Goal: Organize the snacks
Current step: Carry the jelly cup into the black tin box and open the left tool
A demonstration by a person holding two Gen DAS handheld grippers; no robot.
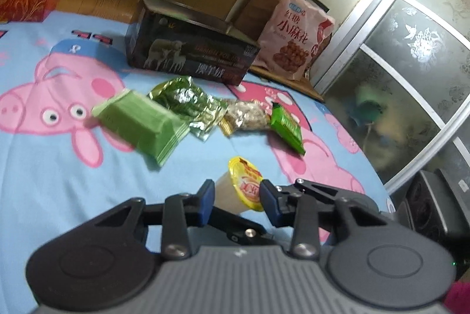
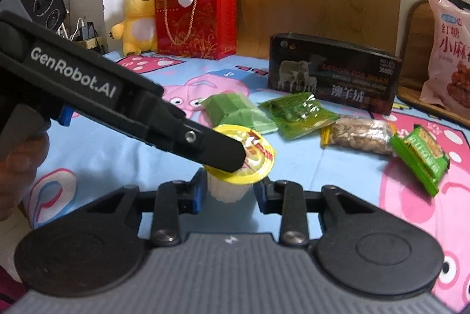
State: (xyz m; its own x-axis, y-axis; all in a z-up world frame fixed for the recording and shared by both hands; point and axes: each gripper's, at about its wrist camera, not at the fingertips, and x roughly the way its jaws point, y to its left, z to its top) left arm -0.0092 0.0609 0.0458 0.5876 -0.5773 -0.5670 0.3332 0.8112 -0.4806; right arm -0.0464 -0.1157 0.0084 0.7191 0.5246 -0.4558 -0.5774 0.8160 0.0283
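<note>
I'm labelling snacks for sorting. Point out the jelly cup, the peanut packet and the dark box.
jelly cup (image 2: 252, 164), right wrist view, yellow foil lid.
peanut packet (image 2: 359, 134), right wrist view, clear middle.
dark box (image 1: 188, 55), left wrist view, front face.

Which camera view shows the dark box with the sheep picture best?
The right wrist view: the dark box stands unobstructed, sharp enough that the sheep and the words "DESIGN FOR MILAN" can be read. The left wrist view shows the box whole too, but tilted and blurrier.
</note>
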